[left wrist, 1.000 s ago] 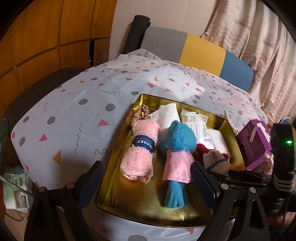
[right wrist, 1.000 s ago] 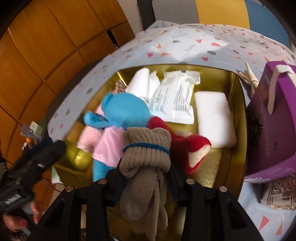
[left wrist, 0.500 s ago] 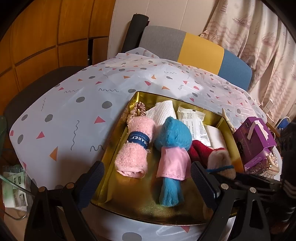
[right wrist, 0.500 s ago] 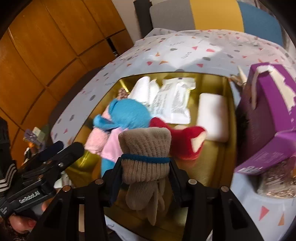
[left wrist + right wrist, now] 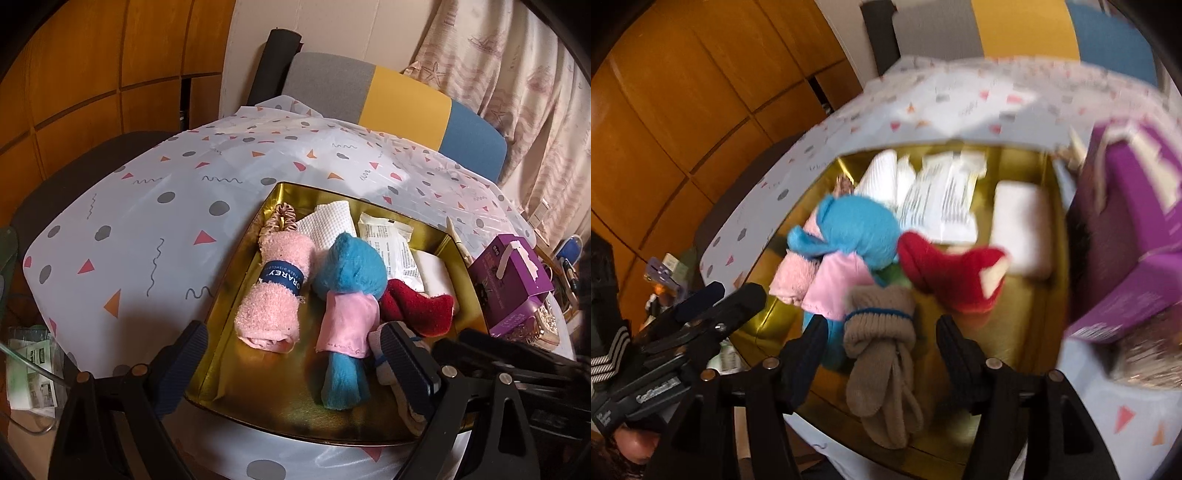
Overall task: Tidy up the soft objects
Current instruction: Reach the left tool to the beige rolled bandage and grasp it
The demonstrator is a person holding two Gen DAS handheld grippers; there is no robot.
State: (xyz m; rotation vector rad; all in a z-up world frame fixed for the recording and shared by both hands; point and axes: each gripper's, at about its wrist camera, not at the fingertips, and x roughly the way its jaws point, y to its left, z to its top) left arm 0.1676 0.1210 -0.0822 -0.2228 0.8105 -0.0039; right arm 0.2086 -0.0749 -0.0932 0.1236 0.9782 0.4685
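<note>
Right wrist view shows your beige knitted gloves [image 5: 882, 354] lying in the gold tray [image 5: 1015, 339] at its near edge, fingers draped over the rim, between the jaws of your right tool [image 5: 882, 343], which are opening and clear of the wool. Blue plush [image 5: 860, 230] and red sock [image 5: 949, 273] sit just behind. Your left tool [image 5: 295, 362] hangs wide and empty. Pull back carelessly and a finger could snag the gloves off the tray.

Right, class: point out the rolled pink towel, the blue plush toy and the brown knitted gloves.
Rolled pink towel [image 5: 271, 306]: left wrist view, fluffy body below its band.
Blue plush toy [image 5: 349, 267]: left wrist view, head.
Brown knitted gloves [image 5: 881, 325]: right wrist view, cuff.
</note>
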